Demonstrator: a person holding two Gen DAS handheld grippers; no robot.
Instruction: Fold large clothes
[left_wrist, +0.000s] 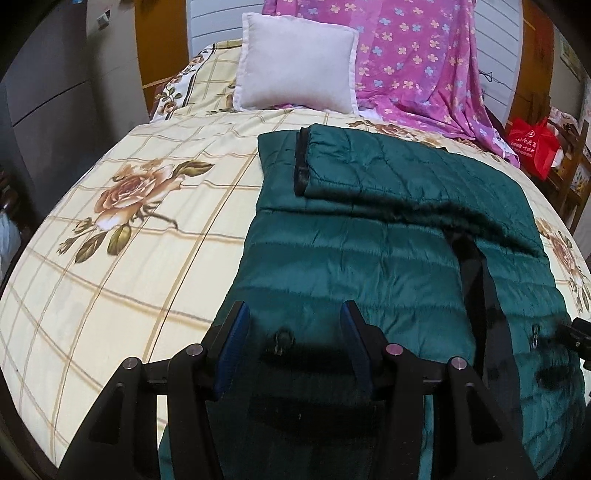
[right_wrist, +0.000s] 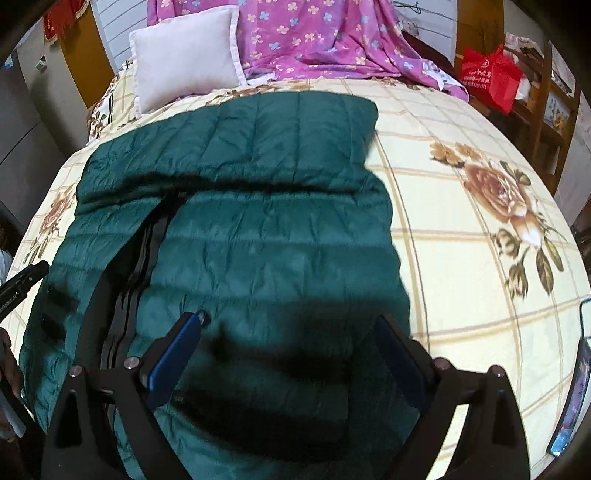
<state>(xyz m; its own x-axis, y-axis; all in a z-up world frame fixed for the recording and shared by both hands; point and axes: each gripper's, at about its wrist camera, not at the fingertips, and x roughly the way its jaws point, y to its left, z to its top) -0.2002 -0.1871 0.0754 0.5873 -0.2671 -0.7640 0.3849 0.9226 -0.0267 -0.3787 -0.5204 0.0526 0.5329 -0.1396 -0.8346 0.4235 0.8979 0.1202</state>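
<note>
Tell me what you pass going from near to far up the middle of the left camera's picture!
Left gripper → green quilted jacket → flowered bedsheet → white pillow.

A bed (left_wrist: 110, 258) with a cream rose-print sheet; far beyond the fingers a white pillow (left_wrist: 295, 62), pink floral cloth (left_wrist: 417, 62), wooden headboard (left_wrist: 159, 40); red bag (left_wrist: 532, 144) to the right

White print on the red bag (right_wrist: 489, 79) is too blurred to read; no other text is legible.
</note>
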